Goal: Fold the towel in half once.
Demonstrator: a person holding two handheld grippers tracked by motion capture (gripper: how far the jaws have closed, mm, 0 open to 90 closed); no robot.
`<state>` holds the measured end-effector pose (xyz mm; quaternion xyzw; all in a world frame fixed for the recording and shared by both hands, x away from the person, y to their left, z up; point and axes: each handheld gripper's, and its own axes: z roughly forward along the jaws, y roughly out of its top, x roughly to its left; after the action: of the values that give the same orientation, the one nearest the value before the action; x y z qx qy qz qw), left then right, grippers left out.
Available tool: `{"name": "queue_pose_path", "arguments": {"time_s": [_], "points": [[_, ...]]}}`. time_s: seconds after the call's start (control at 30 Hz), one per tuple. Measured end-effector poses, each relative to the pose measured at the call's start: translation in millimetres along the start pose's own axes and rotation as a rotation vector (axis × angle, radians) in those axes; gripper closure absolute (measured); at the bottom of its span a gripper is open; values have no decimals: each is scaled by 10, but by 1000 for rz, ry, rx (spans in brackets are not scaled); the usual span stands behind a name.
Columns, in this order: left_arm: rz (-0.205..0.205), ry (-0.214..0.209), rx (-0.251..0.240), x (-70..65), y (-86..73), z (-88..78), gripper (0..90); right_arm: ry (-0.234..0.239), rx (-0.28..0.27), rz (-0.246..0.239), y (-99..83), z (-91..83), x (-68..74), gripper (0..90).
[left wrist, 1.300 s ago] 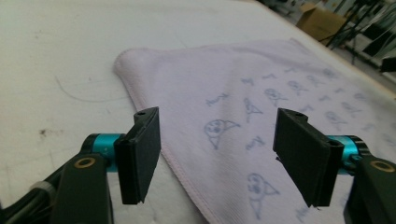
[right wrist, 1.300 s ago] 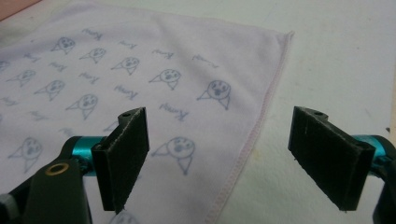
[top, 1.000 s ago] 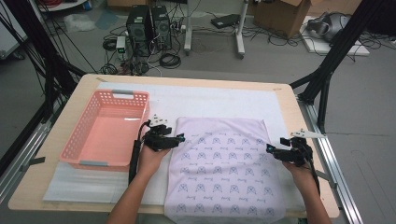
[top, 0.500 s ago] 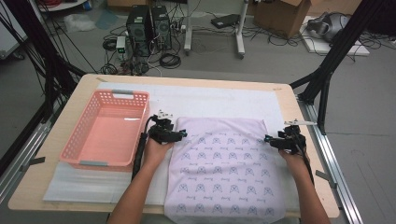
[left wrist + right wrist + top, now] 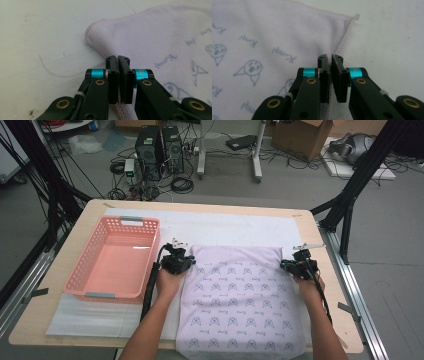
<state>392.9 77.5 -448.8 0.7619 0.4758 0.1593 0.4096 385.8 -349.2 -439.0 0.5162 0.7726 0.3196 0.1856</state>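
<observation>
Left claw [image 5: 118, 58] just snapped closed on the towel's [image 5: 240, 305] left hem near its far left corner, stitching pinched between the jaws. My right claw [image 5: 330, 57] did the same, clamped on the right hem by the far right corner. The towel's lying flat on the white mat [image 5: 230, 227], toward the tabletop's [image 5: 310, 232] near right edge, pink basket [image 5: 117, 260] sitting left of it.
</observation>
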Motion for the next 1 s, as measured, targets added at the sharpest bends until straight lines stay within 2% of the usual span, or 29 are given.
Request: {"name": "queue_pose_path", "arguments": {"time_s": [0.03,0.07,0.13,0.23,0.3,0.37,0.4,0.47,0.6,0.7,0.8,0.9,1.0], "points": [[3,13,-5,5,9,-13,873,-1,3,-6,8,-3,3,867],[-6,21,-29,22,29,-42,873,-6,2,-13,11,-5,0,870],[-30,19,-64,59,75,-95,874,-26,-9,-8,13,-14,-26,872],[-16,33,-96,55,194,-148,875,-25,-52,31,30,-45,-73,873],[-14,46,-119,47,270,-169,874,-42,-82,29,67,-71,-75,873],[-34,54,-154,55,322,-186,875,-57,-124,31,115,-118,-84,873],[-58,48,-175,74,328,-195,875,-62,-148,40,141,-147,-90,873],[-82,37,-184,99,322,-211,874,-60,-204,48,186,-212,-97,873],[-39,-2,-179,42,278,-307,874,-40,-219,31,205,-303,-71,872],[-29,-25,-176,28,236,-386,873,-11,-212,21,133,-359,-82,872],[-4,-44,-145,0,186,-471,872,28,-218,18,45,-434,-69,871],[17,-61,-176,-77,133,-597,872,40,-217,0,-35,-532,-23,871],[38,-77,-181,-138,34,-718,872,55,-242,-14,-149,-671,10,871]]}}
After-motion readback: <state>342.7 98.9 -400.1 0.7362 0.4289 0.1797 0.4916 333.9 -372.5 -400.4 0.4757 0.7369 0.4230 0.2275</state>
